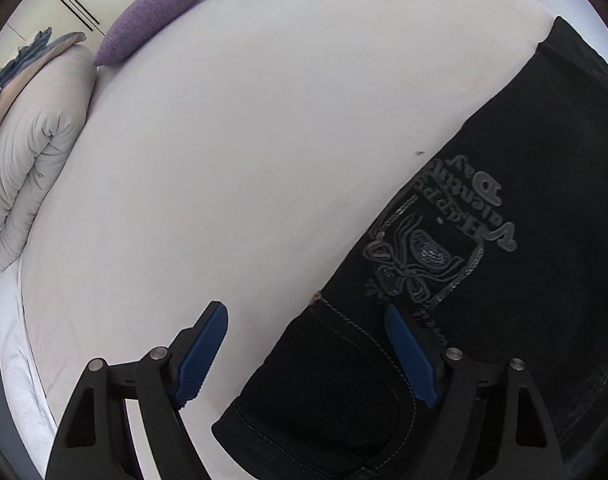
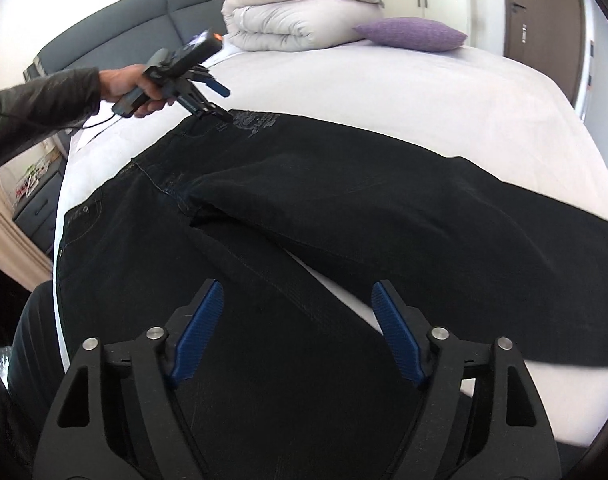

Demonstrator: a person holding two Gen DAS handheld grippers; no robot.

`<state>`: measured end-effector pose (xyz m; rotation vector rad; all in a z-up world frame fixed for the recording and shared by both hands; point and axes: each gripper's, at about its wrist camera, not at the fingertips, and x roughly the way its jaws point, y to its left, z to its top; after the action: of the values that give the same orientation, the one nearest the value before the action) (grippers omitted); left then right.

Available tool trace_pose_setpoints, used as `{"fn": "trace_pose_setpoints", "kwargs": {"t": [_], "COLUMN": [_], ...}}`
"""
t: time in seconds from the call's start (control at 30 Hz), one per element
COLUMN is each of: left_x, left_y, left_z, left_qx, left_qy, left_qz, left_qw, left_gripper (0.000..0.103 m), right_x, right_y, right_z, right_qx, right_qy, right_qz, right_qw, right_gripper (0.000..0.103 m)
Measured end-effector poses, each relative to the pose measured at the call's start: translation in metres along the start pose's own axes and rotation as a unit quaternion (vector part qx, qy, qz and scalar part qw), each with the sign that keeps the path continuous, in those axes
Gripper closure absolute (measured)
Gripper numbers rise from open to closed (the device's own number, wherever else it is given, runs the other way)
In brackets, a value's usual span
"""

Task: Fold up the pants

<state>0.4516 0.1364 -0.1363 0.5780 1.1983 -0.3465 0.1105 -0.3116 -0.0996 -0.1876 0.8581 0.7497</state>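
Black pants (image 2: pixel 344 208) lie spread flat on a white bed (image 2: pixel 384 88), the two legs apart in a V. Grey embroidery (image 1: pixel 432 240) marks the far hip. My left gripper (image 1: pixel 306 320) is open just above the far waist corner of the pants (image 1: pixel 504 320), one finger over the sheet and one over the fabric. It also shows in the right wrist view (image 2: pixel 222 102), held by a hand. My right gripper (image 2: pixel 298 300) is open above the near leg, by the gap between the legs. Neither holds anything.
A folded grey duvet (image 2: pixel 288 20) with folded clothes on top and a purple cushion (image 2: pixel 412 34) sit at the head of the bed. A grey headboard (image 2: pixel 116 36) runs behind. The bed edge (image 2: pixel 58 240) and a bedside unit are at the left.
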Motion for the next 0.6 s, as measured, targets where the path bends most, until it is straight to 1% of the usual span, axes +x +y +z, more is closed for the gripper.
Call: {"fn": "trace_pose_setpoints", "kwargs": {"t": [0.1, 0.17, 0.2, 0.23, 0.27, 0.3, 0.33, 0.37, 0.43, 0.47, 0.5, 0.53, 0.57, 0.6], "left_x": [0.011, 0.014, 0.013, 0.011, 0.007, 0.004, 0.0, -0.004, -0.019, -0.027, -0.038, -0.048, -0.065, -0.076], "left_y": [0.007, 0.007, 0.008, 0.005, -0.001, -0.007, -0.013, -0.018, -0.034, -0.043, -0.053, -0.06, -0.056, -0.063], "left_z": [-0.003, -0.007, -0.008, -0.01, -0.012, -0.013, -0.016, -0.018, -0.025, -0.032, -0.038, -0.044, -0.05, -0.057], "left_qx": [-0.036, -0.057, -0.06, -0.062, -0.059, -0.055, -0.05, -0.043, -0.029, -0.021, -0.015, -0.015, -0.018, -0.022], "left_qy": [0.004, 0.004, 0.001, -0.003, -0.008, -0.012, -0.016, -0.019, -0.038, -0.05, -0.066, -0.081, -0.095, -0.11], "left_qz": [-0.038, -0.062, -0.066, -0.072, -0.067, -0.06, -0.049, -0.036, -0.009, 0.007, 0.022, 0.029, 0.034, 0.039], "left_qw": [0.9986, 0.9964, 0.996, 0.9955, 0.996, 0.9966, 0.9975, 0.9982, 0.9988, 0.9985, 0.9975, 0.9962, 0.9947, 0.993], "left_gripper": [0.025, 0.035, 0.039, 0.051, 0.062, 0.069, 0.083, 0.088, 0.095, 0.096, 0.097, 0.097, 0.097, 0.097], "right_x": [0.003, 0.003, 0.014, 0.016, 0.018, 0.02, 0.023, 0.026, 0.037, 0.041, 0.049, 0.056, 0.062, 0.069], "right_y": [0.005, 0.008, 0.014, 0.015, 0.019, 0.02, 0.023, 0.025, 0.032, 0.034, 0.037, 0.04, 0.042, 0.045], "right_z": [0.006, 0.012, 0.018, 0.025, 0.031, 0.038, 0.05, 0.057, 0.083, 0.091, 0.104, 0.115, 0.125, 0.136], "right_qx": [-0.012, -0.017, -0.022, -0.029, -0.038, -0.048, -0.066, -0.077, -0.111, -0.123, -0.144, -0.16, -0.169, -0.181], "right_qy": [0.002, 0.0, -0.002, -0.003, -0.004, -0.004, -0.007, -0.008, -0.005, -0.002, 0.002, 0.007, 0.01, 0.014], "right_qz": [0.011, 0.017, 0.018, 0.021, 0.017, 0.014, 0.01, 0.009, -0.001, -0.008, -0.018, -0.023, -0.024, -0.025], "right_qw": [1.0, 1.0, 1.0, 0.999, 0.999, 0.999, 0.998, 0.997, 0.994, 0.992, 0.989, 0.987, 0.985, 0.983], "right_gripper": [0.036, 0.037, 0.037, 0.037, 0.037, 0.037, 0.037, 0.038, 0.047, 0.049, 0.054, 0.06, 0.062, 0.063]}}
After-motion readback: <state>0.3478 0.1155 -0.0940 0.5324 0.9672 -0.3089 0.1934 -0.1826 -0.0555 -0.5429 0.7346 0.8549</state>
